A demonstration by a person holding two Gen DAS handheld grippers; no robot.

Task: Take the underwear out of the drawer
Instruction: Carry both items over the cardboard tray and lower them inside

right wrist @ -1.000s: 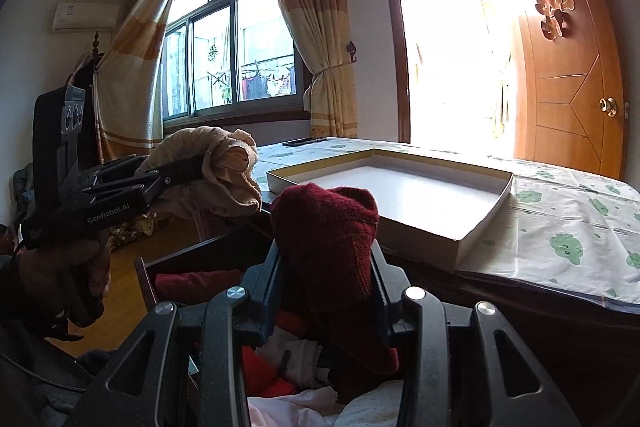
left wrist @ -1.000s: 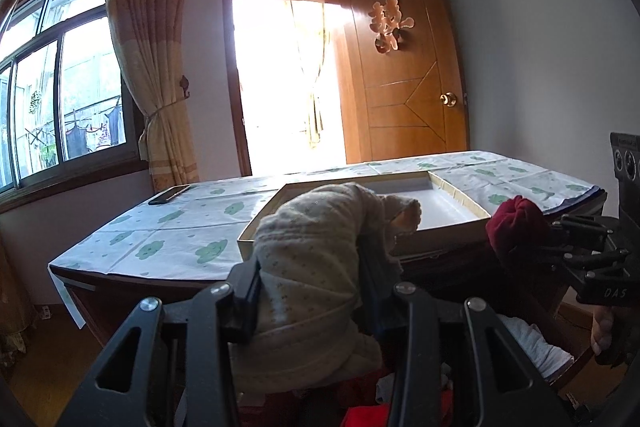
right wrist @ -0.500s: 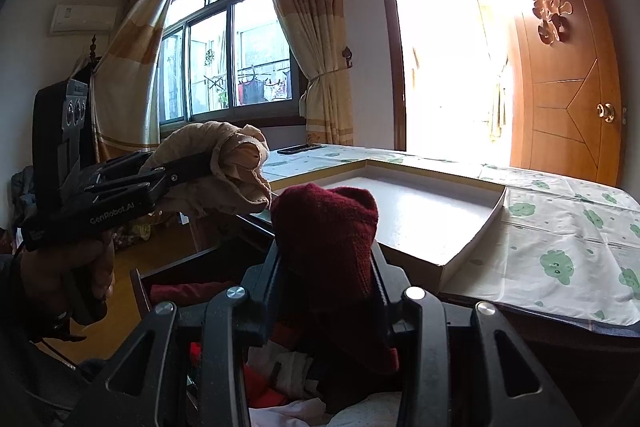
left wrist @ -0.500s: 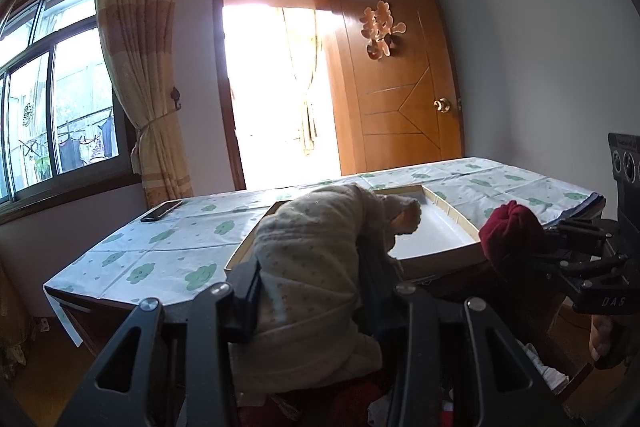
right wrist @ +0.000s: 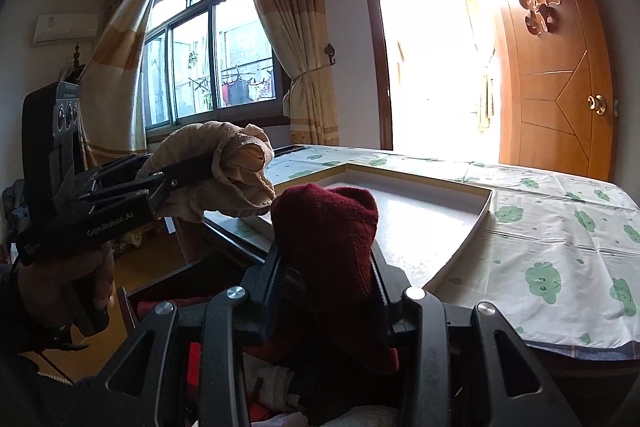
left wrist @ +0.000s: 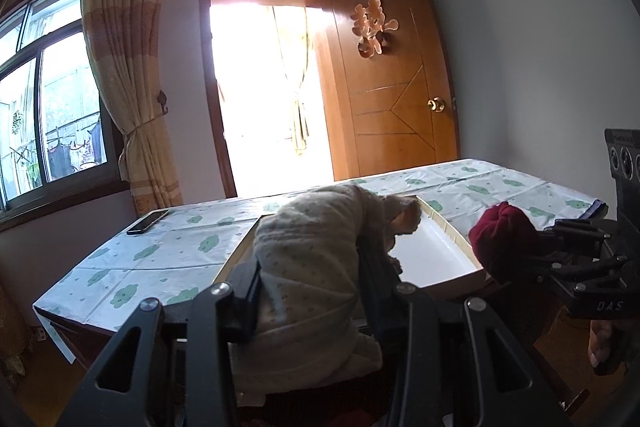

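Note:
My left gripper is shut on a bunched beige dotted piece of underwear, held up in front of the table edge. In the right wrist view that beige bundle hangs in the left gripper at the left, gripped by a hand. My right gripper is shut on a dark red knitted piece. The left wrist view shows the red piece at the right. Below stands the open wooden drawer, with red and white clothes inside.
A shallow white box with a tan rim lies on the table with its cloud-print cloth just ahead. A dark phone rests at the table's far left. A wooden door stands open behind, beside a window with curtains.
Both grippers have risen with their garments held. The table top and box sit lower and show more from above. The drawer's clothes have dropped out of the left wrist view.

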